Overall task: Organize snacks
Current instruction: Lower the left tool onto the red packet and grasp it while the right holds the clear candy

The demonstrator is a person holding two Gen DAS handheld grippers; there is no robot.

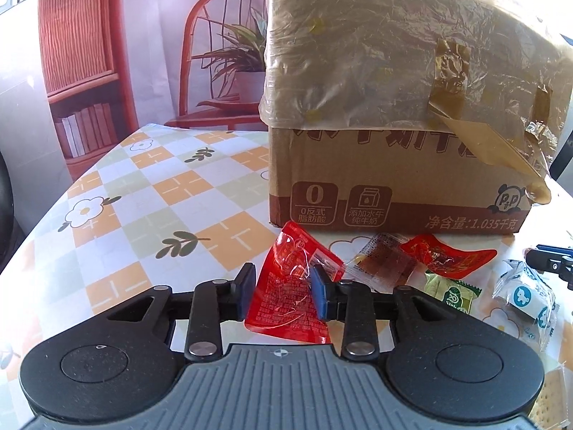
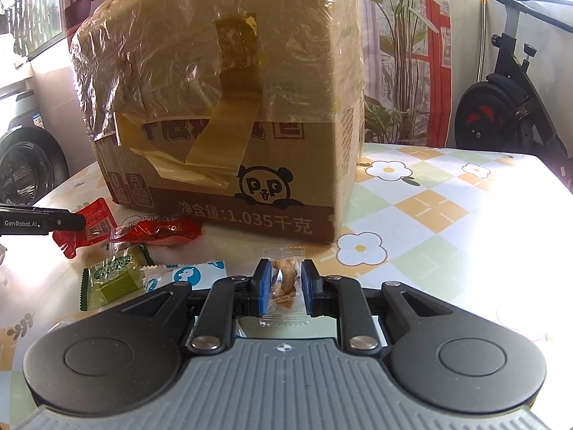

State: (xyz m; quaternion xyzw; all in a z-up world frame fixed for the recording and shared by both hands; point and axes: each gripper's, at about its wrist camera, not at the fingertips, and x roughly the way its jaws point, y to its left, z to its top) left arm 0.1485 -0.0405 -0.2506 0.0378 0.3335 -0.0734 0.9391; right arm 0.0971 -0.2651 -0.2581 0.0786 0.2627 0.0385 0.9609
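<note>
- The red snack packet (image 1: 286, 297) is sitting between the blue pads of the left gripper (image 1: 283, 292); the right-hand pad is pressing into its crinkled film, while the left-hand pad looks to be at the packet's edge, though the glare is making firm contact hard to confirm.
- The right gripper (image 2: 283, 286) is pinching a small clear packet of brown nuts (image 2: 283, 283) upright between its pads, the jaws nearly together.
- Just beyond the left gripper's right finger, a clear packet with a brown block (image 1: 383, 261) is lying flat, touching a second red packet (image 1: 447, 259) past it.
- Right of those tongs, a green wrapped snack (image 1: 453, 295) and a white-and-blue wrapped sweet (image 1: 526, 297) are lying on the cloth.
- Straight ahead of both tongs, a cardboard box (image 1: 394, 165) with a panda mark is standing, its upper part wrapped in film and brown tape.
- Everything is resting on a table with a checked floral cloth (image 1: 150, 193), which is stretching away to the left of the left gripper.
</note>
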